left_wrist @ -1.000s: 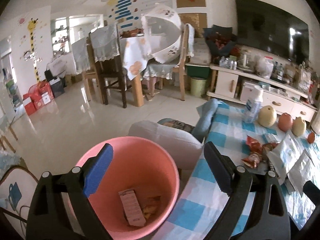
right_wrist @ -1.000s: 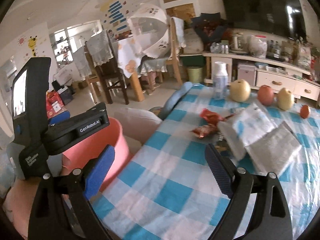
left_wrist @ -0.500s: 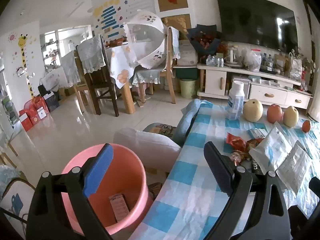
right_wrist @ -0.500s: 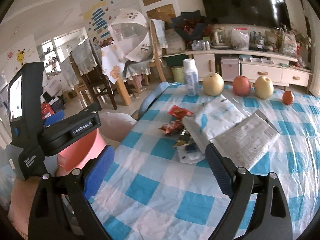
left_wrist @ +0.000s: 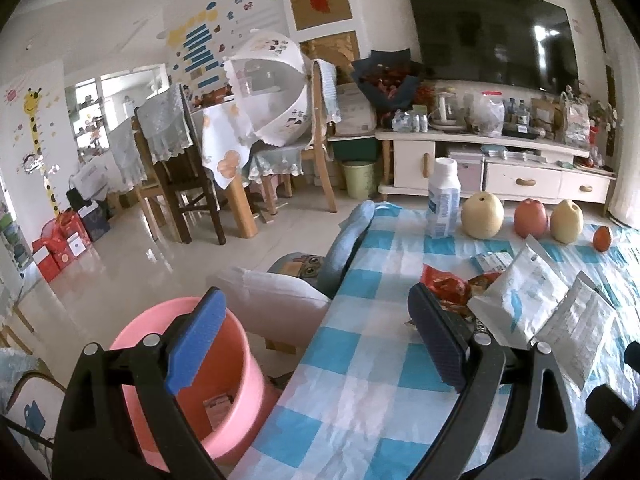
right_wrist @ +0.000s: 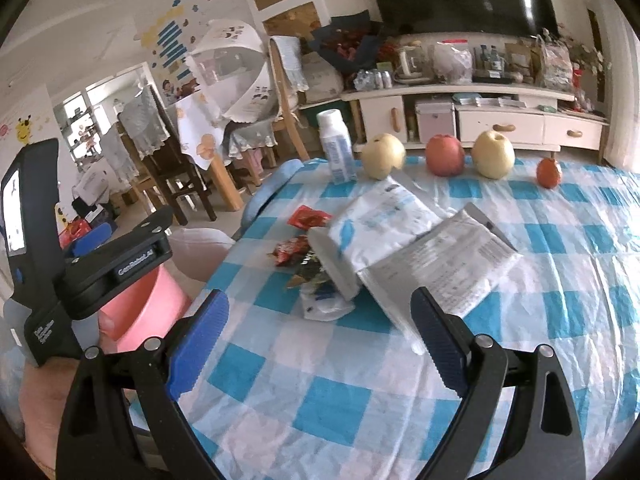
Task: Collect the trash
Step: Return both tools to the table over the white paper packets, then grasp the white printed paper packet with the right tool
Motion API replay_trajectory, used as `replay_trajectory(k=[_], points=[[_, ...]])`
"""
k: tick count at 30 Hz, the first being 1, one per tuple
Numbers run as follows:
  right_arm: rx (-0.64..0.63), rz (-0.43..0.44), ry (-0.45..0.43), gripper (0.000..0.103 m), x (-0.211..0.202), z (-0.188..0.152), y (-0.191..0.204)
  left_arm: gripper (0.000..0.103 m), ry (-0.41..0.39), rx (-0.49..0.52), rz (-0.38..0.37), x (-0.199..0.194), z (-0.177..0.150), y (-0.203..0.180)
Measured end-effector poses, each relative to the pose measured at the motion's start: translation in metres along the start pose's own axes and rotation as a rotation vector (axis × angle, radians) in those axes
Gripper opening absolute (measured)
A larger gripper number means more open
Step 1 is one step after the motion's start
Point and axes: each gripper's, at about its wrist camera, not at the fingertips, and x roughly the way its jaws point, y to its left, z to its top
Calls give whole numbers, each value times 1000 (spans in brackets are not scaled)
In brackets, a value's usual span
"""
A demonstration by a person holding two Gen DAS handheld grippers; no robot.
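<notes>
A blue-and-white checked cloth covers the tabletop point(right_wrist: 560, 280), which fills the lower right of both views. Behind it, across the top of the frame, stand a white TV cabinet point(left_wrist: 500, 168) crowded with bottles and bags, a dark television point(left_wrist: 492, 36) on the wall, and to the upper left a dining table with wooden chairs point(left_wrist: 172, 168) and a mesh food cover point(left_wrist: 272, 92) on a pale tiled floor.

Along the tabletop's far edge sit a white bottle point(right_wrist: 338, 148), two pale pears point(right_wrist: 382, 156), a red apple point(right_wrist: 444, 154) and a small orange fruit point(right_wrist: 549, 172).

The trash lies mid-tabletop, at the centre of the right wrist view: red snack wrappers point(right_wrist: 308, 216), a darker crumpled wrapper point(right_wrist: 310, 270) and a small white plastic scrap point(right_wrist: 324, 308), all partly tucked under two large white mailer bags point(right_wrist: 384, 216). The bags' long axes run from lower left to upper right; the nearer one may be resting on the other, though the overlap is hard to read.

A pink bin point(left_wrist: 208, 380) stands on the floor at the lower left, just beside the tabletop's edge, with a small carton point(left_wrist: 218, 404) inside.

The left hand-held gripper point(left_wrist: 316, 344) hangs over the tabletop's edge, its blue pads wide apart and empty. The right hand-held gripper point(right_wrist: 320, 344) hovers low over the cloth, pointing at the trash, likewise spread and empty.
</notes>
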Motion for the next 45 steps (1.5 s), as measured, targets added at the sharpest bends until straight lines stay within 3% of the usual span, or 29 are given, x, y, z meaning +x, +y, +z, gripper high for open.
replay_trajectory(k=[11, 17, 25, 28, 32, 39, 45], points=[[81, -18, 60, 91, 4, 1, -50, 93, 47, 31, -75, 9, -4, -25], [166, -31, 119, 91, 16, 1, -90, 93, 92, 80, -188, 18, -7, -47], [373, 97, 220, 91, 48, 0, -138, 93, 129, 140, -343, 30, -10, -79], [426, 123, 243, 77, 57, -1, -149, 93, 138, 177, -366, 37, -12, -92], [440, 156, 230, 66, 60, 1, -152, 93, 167, 209, -375, 46, -17, -105], [451, 212, 176, 64, 56, 14, -156, 93, 207, 290, -386, 53, -27, -127], [437, 284, 142, 56, 59, 20, -152, 93, 234, 322, -408, 57, -33, -138]])
